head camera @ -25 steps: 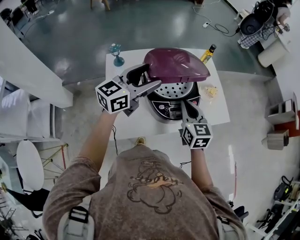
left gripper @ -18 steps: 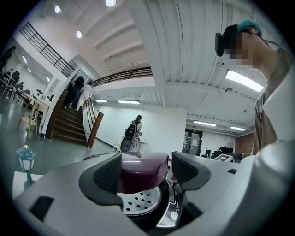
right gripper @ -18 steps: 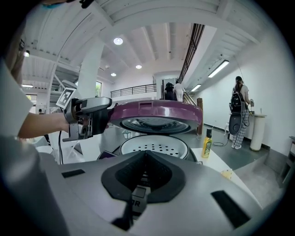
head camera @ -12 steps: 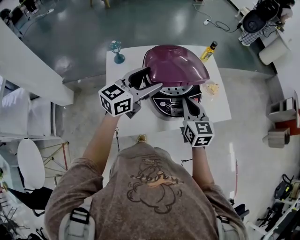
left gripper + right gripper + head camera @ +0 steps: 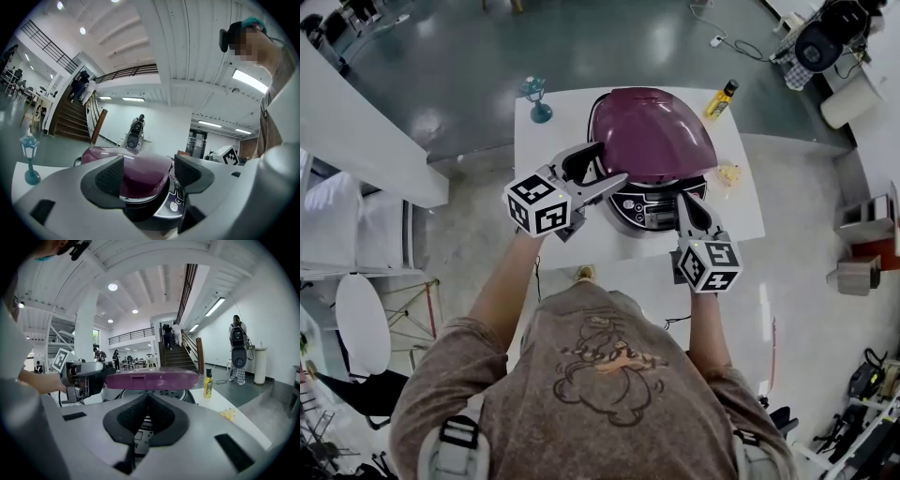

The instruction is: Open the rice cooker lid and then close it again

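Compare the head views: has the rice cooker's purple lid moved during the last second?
Yes. The lid has swung down toward the cooker's control panel, closing most of the gap seen between them earlier; it is not fully shut yet.

Head cam: high up, faces steeply down over the person (image 5: 609, 375). Wide lens takes in the whole tabletop (image 5: 736, 211), rice cooker (image 5: 652, 141) near centre, left hand-held gripper (image 5: 602, 167), right hand-held gripper (image 5: 689, 202) and floor all round.

Left gripper cam: low, looks along its jaws across the tabletop at the cooker's side, v. near.

Right gripper cam: low, faces the cooker's front panel, v. near, lid edge-on.

All 3 share the cooker. Each gripper cam catches the other gripper. Head + right share the yellow bottle (image 5: 208, 383); head + left share the blue lamp ornament (image 5: 30, 159).
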Available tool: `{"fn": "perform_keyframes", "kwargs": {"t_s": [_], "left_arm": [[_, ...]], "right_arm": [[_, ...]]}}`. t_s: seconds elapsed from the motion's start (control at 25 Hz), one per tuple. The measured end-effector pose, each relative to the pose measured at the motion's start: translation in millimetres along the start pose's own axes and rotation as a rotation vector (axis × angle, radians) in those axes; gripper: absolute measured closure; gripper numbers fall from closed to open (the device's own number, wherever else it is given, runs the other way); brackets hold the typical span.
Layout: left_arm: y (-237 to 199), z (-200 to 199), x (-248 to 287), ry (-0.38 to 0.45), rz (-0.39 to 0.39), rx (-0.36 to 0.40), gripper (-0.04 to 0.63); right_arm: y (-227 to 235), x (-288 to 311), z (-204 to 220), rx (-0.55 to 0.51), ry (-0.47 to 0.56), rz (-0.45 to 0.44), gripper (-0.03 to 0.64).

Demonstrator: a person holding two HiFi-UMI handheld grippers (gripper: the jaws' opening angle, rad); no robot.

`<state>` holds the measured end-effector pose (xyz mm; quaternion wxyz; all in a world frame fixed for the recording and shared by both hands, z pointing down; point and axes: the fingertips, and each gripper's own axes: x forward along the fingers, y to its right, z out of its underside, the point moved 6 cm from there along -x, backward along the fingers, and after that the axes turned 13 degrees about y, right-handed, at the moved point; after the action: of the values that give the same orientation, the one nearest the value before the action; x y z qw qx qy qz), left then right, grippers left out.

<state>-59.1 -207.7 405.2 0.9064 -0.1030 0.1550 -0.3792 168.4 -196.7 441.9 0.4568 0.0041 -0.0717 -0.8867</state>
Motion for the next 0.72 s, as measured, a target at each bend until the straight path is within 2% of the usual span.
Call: {"fn": "perform_keyframes", "kwargs": {"t_s": [0.44, 0.72], "left_arm": [[1.7, 2.9, -2.7, 0.0, -0.001, -0.009, 0.258], [1.7, 3.2, -1.3, 0.001, 0.0, -0.016, 0.258]], "right_arm": [[-3.5, 13.7, -54.1, -0.073, 0.078, -0.04, 0.612], [2.9, 26.9, -57.6, -0.104, 0.045, -0.053, 0.612]]}}
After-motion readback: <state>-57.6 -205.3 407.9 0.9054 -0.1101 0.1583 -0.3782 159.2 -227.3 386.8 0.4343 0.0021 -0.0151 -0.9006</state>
